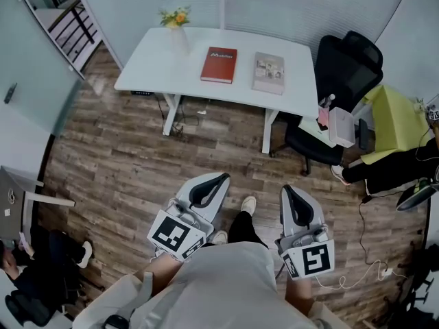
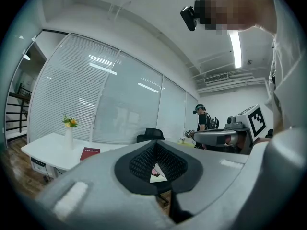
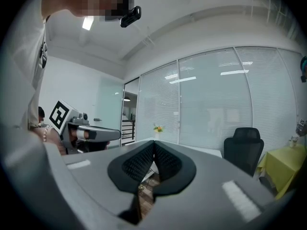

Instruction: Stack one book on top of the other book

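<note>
Red and hardbound, the rectangular book [image 1: 219, 64] lies flat on the white rectangular table [image 1: 147, 70]. The pale beige-covered book [image 1: 269, 72] lies just beside it, to its right in the head view, with a strip of bare tabletop between them. The two do not touch, so no part of the stacking is done yet.

The grey two-jaw left gripper [image 1: 221, 178] and the grey two-jaw right gripper [image 1: 287, 190] are both held over the brown wood-plank floor [image 1: 123, 163], well apart from the table. Each gripper's own view shows its ribbed black pads pressed together with nothing pinched between them.

By my reading, the whole job remains: reach the table, spread a claw, take one book by an edge, lift it and lay it squarely on the other. The beige book's cover is too small here to judge, but it looks perhaps a little thinner than the red one.

A small white vase of yellow flowers [image 1: 177, 33] stands near the table's far left corner, clear of both books, and a black office chair [image 1: 346, 67] sits at the right end.
</note>
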`<state>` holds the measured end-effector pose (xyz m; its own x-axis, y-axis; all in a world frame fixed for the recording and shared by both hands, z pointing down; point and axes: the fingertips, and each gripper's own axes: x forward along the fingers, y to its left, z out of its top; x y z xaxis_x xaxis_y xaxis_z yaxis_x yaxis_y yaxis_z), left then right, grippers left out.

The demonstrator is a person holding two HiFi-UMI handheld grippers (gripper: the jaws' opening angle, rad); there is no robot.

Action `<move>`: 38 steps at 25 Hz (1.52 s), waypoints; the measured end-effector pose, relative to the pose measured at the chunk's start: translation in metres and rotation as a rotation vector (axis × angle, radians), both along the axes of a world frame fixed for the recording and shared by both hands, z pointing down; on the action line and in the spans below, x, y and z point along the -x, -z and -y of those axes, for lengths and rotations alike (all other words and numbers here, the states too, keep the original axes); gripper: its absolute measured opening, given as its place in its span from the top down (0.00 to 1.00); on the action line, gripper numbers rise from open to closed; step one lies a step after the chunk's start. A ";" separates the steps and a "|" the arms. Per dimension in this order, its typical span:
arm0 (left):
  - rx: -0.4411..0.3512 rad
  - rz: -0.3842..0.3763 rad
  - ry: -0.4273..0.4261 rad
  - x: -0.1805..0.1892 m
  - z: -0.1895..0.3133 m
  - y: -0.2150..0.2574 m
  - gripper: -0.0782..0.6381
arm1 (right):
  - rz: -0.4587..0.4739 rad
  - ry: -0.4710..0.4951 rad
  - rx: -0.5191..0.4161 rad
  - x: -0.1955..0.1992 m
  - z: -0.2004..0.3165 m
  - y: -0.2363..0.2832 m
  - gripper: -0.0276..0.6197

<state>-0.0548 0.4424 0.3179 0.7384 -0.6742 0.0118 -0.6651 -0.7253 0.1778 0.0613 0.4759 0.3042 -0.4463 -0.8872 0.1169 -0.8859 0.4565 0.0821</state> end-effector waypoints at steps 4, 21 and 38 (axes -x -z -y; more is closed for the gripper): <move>0.003 0.008 -0.008 -0.027 0.033 0.000 0.89 | 0.005 -0.006 0.001 -0.027 0.033 0.000 0.95; 0.013 0.034 -0.021 -0.152 0.173 0.008 0.89 | 0.037 -0.026 0.024 -0.155 0.174 -0.001 0.95; 0.055 0.035 0.020 -0.195 0.241 -0.011 0.89 | 0.046 0.009 0.052 -0.201 0.245 -0.016 0.95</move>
